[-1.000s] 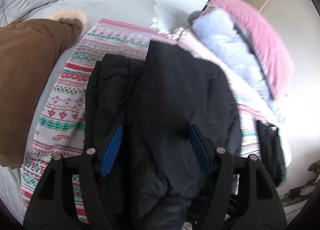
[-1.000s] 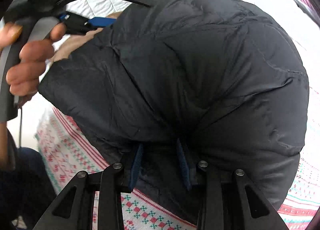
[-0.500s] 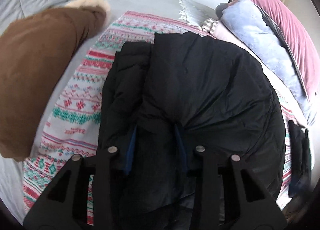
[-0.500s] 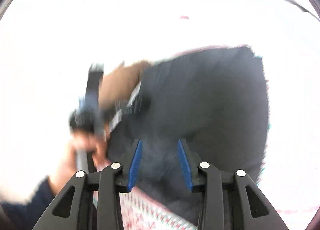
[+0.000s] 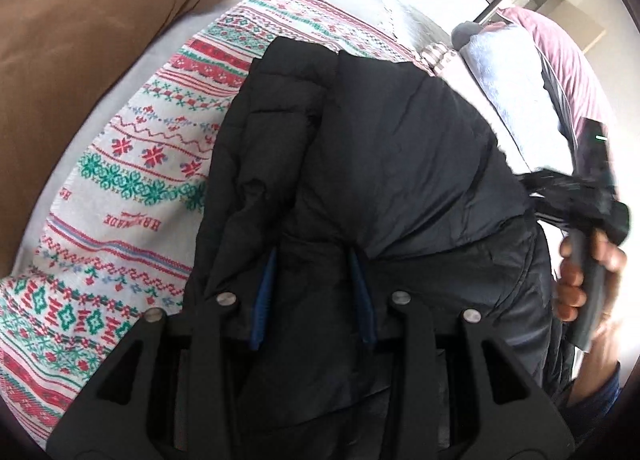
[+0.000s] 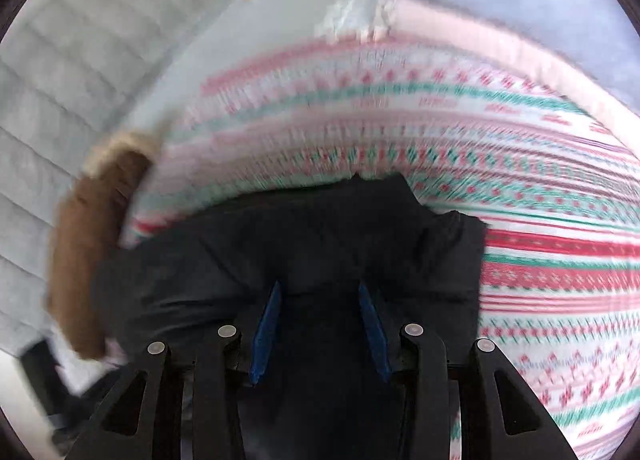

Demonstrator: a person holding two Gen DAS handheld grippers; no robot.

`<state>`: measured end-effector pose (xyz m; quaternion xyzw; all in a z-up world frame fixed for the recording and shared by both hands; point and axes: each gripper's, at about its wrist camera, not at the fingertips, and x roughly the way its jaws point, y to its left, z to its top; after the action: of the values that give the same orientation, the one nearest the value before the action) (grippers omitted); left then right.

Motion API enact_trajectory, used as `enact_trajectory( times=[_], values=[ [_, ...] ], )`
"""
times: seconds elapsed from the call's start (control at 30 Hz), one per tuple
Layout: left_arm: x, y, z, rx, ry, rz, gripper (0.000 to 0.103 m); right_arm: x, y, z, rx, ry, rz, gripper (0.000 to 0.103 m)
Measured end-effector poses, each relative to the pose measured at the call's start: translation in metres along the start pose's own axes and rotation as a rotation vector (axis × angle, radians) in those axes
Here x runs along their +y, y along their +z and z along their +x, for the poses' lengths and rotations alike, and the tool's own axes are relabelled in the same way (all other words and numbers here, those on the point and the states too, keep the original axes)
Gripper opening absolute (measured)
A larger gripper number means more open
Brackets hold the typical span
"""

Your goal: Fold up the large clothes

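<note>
Left gripper, open around the black jacket a second ago, now pinches a bunched fold; right gripper also clamped on it. Right view blurred, swung from the glare to the patterned blanket. Jacket sits frame centre, doubled over: fold likely under way. Brown coat crowds upper left; blanket open beyond.

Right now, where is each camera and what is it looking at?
Left wrist: on the left gripper, looking along its fingers at the black jacket on the patterned blanket; the right hand shows.
Right wrist: on the right gripper, blurred, facing the jacket; no hand shows.
Both see jacket, blanket, brown coat.
</note>
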<state>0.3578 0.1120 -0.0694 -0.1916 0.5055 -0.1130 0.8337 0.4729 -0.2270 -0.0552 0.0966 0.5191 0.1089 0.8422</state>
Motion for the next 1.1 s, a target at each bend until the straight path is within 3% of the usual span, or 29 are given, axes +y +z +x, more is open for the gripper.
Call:
enact_trajectory(
  times=[0.07,0.17,0.4,0.53,0.7,0.8,0.87,0.97,1.1],
  values=[
    [-0.001,0.001,0.002,0.000,0.011,0.006,0.040,0.004,0.001,0.023,0.025,-0.044,-0.024,0.041],
    [-0.003,0.001,0.003,0.002,0.017,0.012,0.040,-0.002,-0.006,0.039,-0.004,-0.065,-0.009,0.041],
    [-0.002,0.003,0.005,0.019,0.020,0.011,0.040,0.011,-0.017,0.017,-0.054,-0.161,-0.056,0.043],
    [0.004,0.002,0.003,0.028,0.000,-0.007,0.040,0.012,-0.065,-0.069,-0.179,0.017,-0.044,0.043],
    [0.001,0.001,0.002,0.024,0.017,0.005,0.040,0.029,-0.146,-0.117,-0.186,0.076,-0.119,0.043],
    [0.004,-0.002,0.001,0.024,0.008,-0.003,0.040,0.043,-0.182,-0.101,-0.122,0.099,-0.161,0.043],
    [0.004,-0.003,0.001,0.024,-0.003,0.001,0.041,0.048,-0.198,-0.073,-0.105,0.036,-0.198,0.043],
    [0.003,-0.005,0.001,0.018,-0.003,0.020,0.042,0.035,-0.203,-0.047,-0.106,0.059,-0.158,0.043],
    [0.001,-0.007,0.003,0.014,0.005,0.033,0.042,0.041,-0.204,-0.034,-0.112,0.013,-0.212,0.042]
  ],
)
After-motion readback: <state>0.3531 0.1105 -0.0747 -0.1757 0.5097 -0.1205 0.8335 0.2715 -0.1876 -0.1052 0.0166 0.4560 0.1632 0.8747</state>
